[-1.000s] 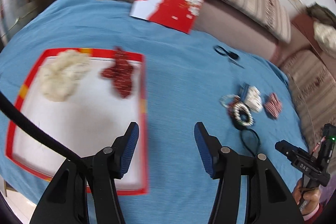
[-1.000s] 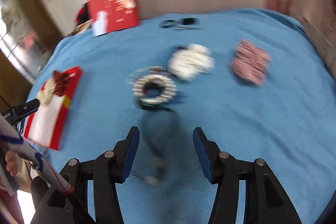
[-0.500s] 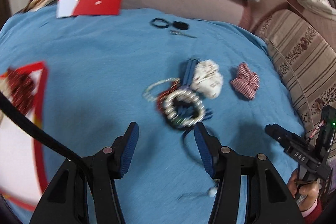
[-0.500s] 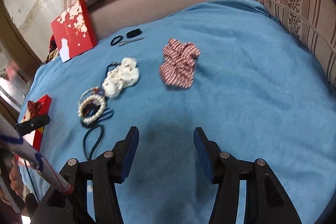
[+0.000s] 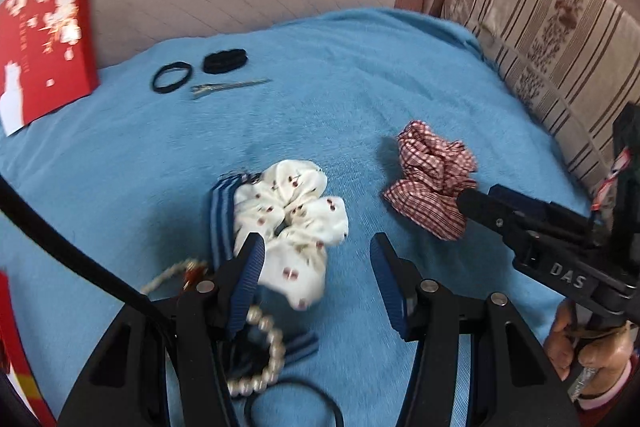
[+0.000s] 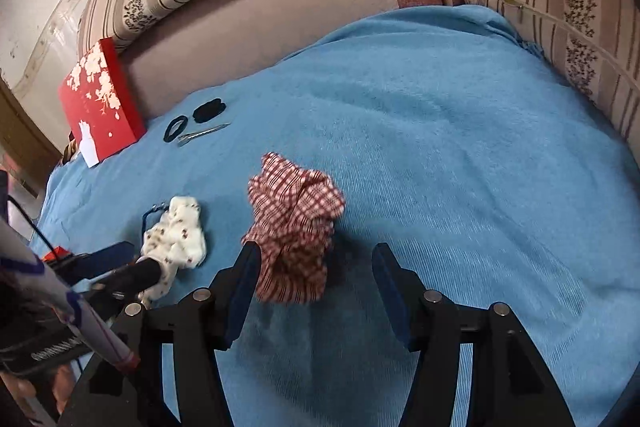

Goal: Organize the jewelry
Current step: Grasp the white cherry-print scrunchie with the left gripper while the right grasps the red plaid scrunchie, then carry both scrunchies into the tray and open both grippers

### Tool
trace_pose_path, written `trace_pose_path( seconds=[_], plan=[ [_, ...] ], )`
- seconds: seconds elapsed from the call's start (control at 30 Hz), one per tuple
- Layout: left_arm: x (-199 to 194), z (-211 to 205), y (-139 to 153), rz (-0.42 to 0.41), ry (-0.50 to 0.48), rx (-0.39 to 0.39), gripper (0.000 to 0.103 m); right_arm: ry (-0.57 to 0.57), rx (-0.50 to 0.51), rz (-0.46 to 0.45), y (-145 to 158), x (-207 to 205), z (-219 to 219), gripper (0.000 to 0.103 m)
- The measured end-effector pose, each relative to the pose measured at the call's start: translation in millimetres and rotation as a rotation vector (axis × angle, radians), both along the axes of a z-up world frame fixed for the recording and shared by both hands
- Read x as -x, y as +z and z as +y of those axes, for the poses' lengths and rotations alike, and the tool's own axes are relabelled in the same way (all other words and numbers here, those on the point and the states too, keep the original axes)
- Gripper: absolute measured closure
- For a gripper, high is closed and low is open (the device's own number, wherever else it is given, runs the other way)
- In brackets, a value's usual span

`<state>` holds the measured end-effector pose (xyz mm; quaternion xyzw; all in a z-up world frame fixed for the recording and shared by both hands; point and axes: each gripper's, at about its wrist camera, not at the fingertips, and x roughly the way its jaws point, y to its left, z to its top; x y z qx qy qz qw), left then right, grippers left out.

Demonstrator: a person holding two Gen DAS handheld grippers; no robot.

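Note:
A white cherry-print scrunchie (image 5: 296,223) lies on the blue cloth (image 5: 320,87), partly between the jaws of my open left gripper (image 5: 316,267). A pearl bracelet (image 5: 264,363) and a blue striped bow (image 5: 222,215) lie beside the left finger. A red checked scrunchie (image 6: 294,227) lies just ahead of and partly between the jaws of my open right gripper (image 6: 314,279); it also shows in the left wrist view (image 5: 432,179). The white scrunchie also shows in the right wrist view (image 6: 176,239).
Two black hair ties (image 5: 172,77) and a metal hair clip (image 5: 228,87) lie at the far side near a red flowered box (image 5: 40,39). A red tray edge (image 5: 16,367) shows at far left. Striped sofa cushions (image 6: 560,7) border the cloth.
Both grippers have swung right and moved forward. The left went from the red tray to the white scrunchie. The right went from the bracelets to the red checked scrunchie.

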<state>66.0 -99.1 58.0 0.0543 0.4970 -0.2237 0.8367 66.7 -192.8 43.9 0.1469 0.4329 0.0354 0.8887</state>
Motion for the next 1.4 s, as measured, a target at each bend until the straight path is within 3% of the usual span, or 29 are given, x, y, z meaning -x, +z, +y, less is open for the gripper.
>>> trace_pose_path(
  seconds=[0.17, 0.2, 0.23, 0.27, 0.37, 0.57, 0.8, 0.93, 1.07, 1.4],
  plan=[
    [-15, -13, -20, 0.029, -0.025, -0.034, 0.054, 0.020, -0.015, 0.005, -8, -15, 1, 0.041],
    [-16, -15, -25, 0.035, -0.030, -0.044, 0.073, 0.024, -0.013, 0.007, -9, -17, 2, 0.042],
    [-16, -17, -27, 0.041, -0.032, -0.056, 0.099, 0.029, -0.008, 0.007, -9, -19, 4, 0.054],
    [-16, -18, -31, 0.055, -0.032, -0.065, 0.098, 0.033, -0.005, 0.011, -10, -21, 5, 0.076],
    [-10, -10, -27, 0.059, -0.019, -0.013, 0.099, 0.042, -0.006, 0.026, -12, -22, 7, 0.090],
    [27, 11, 25, 0.044, -0.014, 0.153, 0.099, 0.031, 0.002, -0.012, 13, 5, 7, 0.092],
    [86, 86, 94, -0.042, 0.053, 0.262, 0.099, 0.057, -0.028, -0.069, 60, 42, 23, 0.092],
    [113, 143, 113, -0.085, 0.135, 0.247, 0.099, 0.121, -0.042, -0.090, 81, 61, 55, 0.092],
    [136, 212, 119, -0.120, 0.249, 0.185, 0.099, 0.225, -0.047, -0.099, 94, 77, 112, 0.092],
    [163, 395, 90, -0.101, 0.611, 0.059, 0.099, 0.507, -0.069, -0.056, 88, 90, 281, 0.092]
  ],
)
